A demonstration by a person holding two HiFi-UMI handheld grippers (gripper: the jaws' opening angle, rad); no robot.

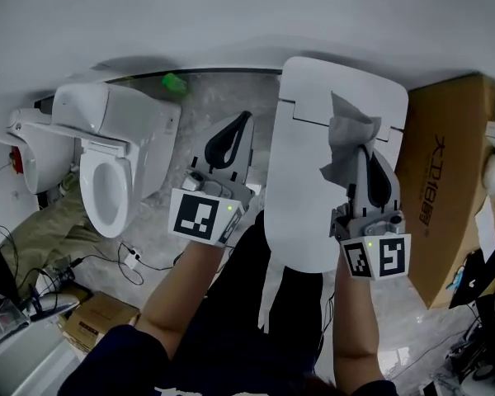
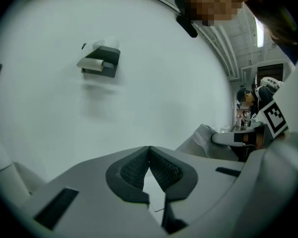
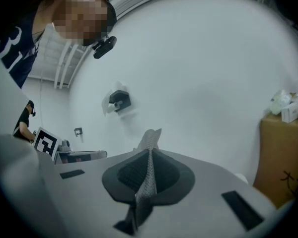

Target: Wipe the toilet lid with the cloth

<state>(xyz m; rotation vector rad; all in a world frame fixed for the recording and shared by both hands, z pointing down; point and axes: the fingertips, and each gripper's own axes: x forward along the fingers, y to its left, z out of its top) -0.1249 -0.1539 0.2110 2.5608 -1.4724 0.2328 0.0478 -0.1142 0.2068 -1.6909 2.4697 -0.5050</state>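
A loose white toilet lid [image 1: 313, 188] stands on end in front of me, its top leaning toward the wall. My right gripper [image 1: 368, 153] is over the lid's upper right part, shut on a grey cloth [image 1: 346, 143] that bunches out against the lid. In the right gripper view the cloth [image 3: 147, 182] is pinched between the pads and sticks out past the right gripper [image 3: 150, 155]. My left gripper [image 1: 242, 126] hangs just left of the lid's edge, shut, apart from it. In the left gripper view the left gripper [image 2: 149, 151] has its tips together and the cloth [image 2: 201, 140] shows at right.
A white toilet [image 1: 107, 172] with its bowl uncovered stands at the left. A large cardboard box [image 1: 445, 180] is close on the right. Cables [image 1: 107, 262] and a small box [image 1: 99, 316] lie on the floor at lower left. A wall fixture [image 2: 100, 61] is ahead.
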